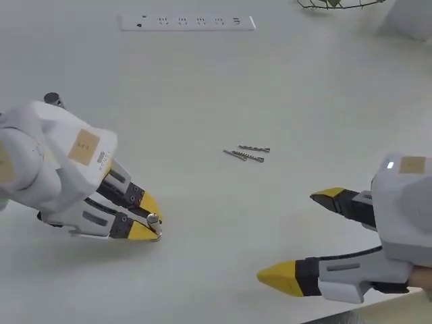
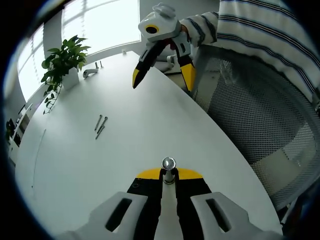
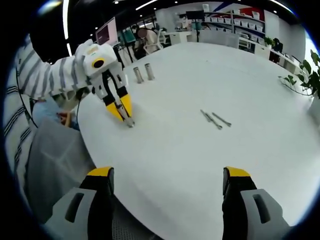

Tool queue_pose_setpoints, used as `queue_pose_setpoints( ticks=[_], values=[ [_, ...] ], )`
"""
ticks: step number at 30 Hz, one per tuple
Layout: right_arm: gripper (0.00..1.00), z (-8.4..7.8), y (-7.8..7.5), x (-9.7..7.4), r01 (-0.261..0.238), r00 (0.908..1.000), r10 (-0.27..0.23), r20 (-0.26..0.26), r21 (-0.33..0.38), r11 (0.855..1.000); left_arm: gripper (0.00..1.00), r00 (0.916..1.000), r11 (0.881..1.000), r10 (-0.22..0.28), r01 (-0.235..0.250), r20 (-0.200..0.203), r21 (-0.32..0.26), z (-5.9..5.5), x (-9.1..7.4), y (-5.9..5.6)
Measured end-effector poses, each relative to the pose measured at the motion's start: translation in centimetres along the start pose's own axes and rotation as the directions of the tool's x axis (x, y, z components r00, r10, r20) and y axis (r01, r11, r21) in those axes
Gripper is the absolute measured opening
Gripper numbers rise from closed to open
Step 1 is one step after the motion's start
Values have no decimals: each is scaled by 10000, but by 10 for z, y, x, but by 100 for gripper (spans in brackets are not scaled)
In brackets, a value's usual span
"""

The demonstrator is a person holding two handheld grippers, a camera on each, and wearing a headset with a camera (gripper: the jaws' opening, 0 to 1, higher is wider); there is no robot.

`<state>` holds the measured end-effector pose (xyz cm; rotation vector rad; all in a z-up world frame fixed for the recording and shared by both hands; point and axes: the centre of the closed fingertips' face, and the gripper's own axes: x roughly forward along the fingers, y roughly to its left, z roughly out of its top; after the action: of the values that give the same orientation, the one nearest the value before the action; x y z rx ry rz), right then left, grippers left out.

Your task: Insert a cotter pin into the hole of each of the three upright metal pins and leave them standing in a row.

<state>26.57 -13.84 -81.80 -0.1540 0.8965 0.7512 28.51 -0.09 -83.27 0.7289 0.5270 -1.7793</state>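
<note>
While the left gripper (image 1: 150, 221) is clamped shut on one metal pin (image 2: 168, 165), low over the table (image 1: 202, 88) at about 8 o'clock in the head view, the right gripper (image 1: 302, 236) hangs at 4 o'clock with its jaws spread wide and nothing between them. The pin's rounded head pokes out past the yellow tips; its cross-hole is too small to make out. The cotter pins (image 1: 246, 154) lie flat in a tight cluster near the table's centre, two or three, count unclear. They are roughly 2 o'clock from the left tips and 11 o'clock from the right gripper, well apart from both. In the right gripper view, two other metal pins (image 3: 143, 73) stand upright side by side at 11 o'clock, beyond the left gripper. Reading of the layout: the left claw serves as a vise, keeping the pin steady and its end exposed, while the free claw is open to fetch a cotter pin. No cotter pin looks fitted yet, so early in the task. Likely snag: the cotter pins are thin, flat on the surface and bunched together, so pinching just one may be fiddly.
</note>
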Motion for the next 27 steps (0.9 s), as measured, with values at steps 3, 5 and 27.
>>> queue_pose_setpoints(
  ticks=[3, 5, 27],
  values=[
    [91, 1, -1, 0, 4, 10000, -4, 1, -28, 10000, 7, 10000, 10000, 31, -31, -6, -85, 0, 0, 0],
    [91, 2, -1, -1, 8, 10000, -8, 22, -42, 10000, 7, 10000, 9998, 61, -61, -7, -206, 1, 0, 0],
    [81, 18, -19, -3, 202, 9994, -193, 272, -328, 9993, 30, 9885, 9500, 1288, -1000, 797, -2959, 1, -11, -6]
  ],
)
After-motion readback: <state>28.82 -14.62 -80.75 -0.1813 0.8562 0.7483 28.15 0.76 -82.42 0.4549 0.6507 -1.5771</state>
